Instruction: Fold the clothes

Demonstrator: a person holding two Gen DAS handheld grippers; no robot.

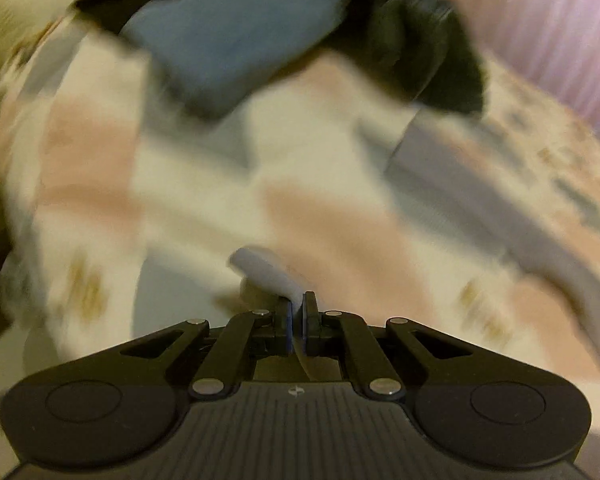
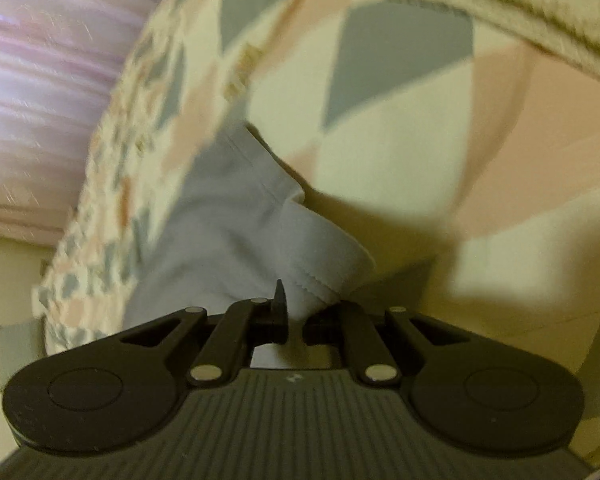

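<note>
1. Right tool [image 2: 296, 312] low centre in frame, jaws closed tight on a fold of pale grey garment [image 2: 236, 236].
2. Only the left finger tip [image 2: 279, 294] shows clearly; cloth covers the other finger.
3. Garment bunches up from the jaws, hemmed edge with visible stitching curling to the right, rest trailing up and left.
4. Beneath it: bedspread [image 2: 380, 128] with grey, pink and cream geometric patches, blurry toward the left.
5. Dark shadow falls on the bedspread just right of the garment.
6. Cream fuzzy fabric edge [image 2: 500, 4] arcs across top right.
7. Pink curtain-like folds [image 2: 40, 80] upper left, blurred.
</note>
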